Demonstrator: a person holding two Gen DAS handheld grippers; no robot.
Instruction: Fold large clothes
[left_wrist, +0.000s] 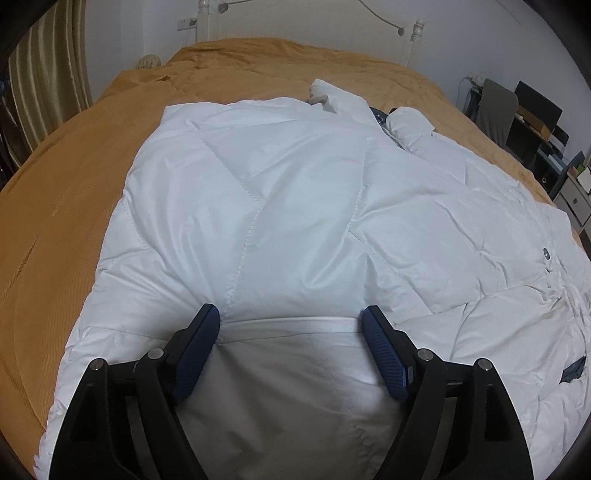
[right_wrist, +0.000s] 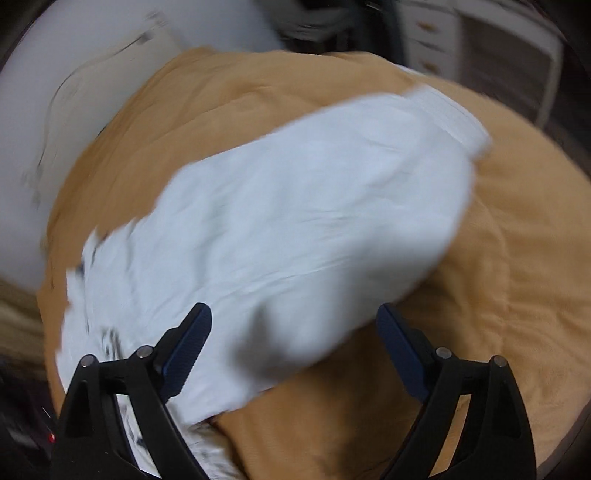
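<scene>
Two hand-held grippers work one white padded jacket (left_wrist: 295, 206), which lies spread on the bed (left_wrist: 62, 206), covering most of the ochre bedspread from the near edge toward the headboard (left_wrist: 417, 33).

Left gripper (left_wrist: 291, 325): jaws stand wide apart, straddling a folded hem band at the near edge of the jacket. The pads appear to rest against the fabric; nothing is clamped.

Right gripper (right_wrist: 293, 317): jaws also spread, holding nothing, above a sleeve (right_wrist: 332, 192) that extends toward the far right corner of the bed. This view is motion-blurred, so contact cannot be confirmed.

Step in hand, as judged: positioning for a first fold; the jacket is largely unfolded. Next move calls for closing each gripper on a firm edge, then carrying sleeve and side panel inward over the body.
</scene>
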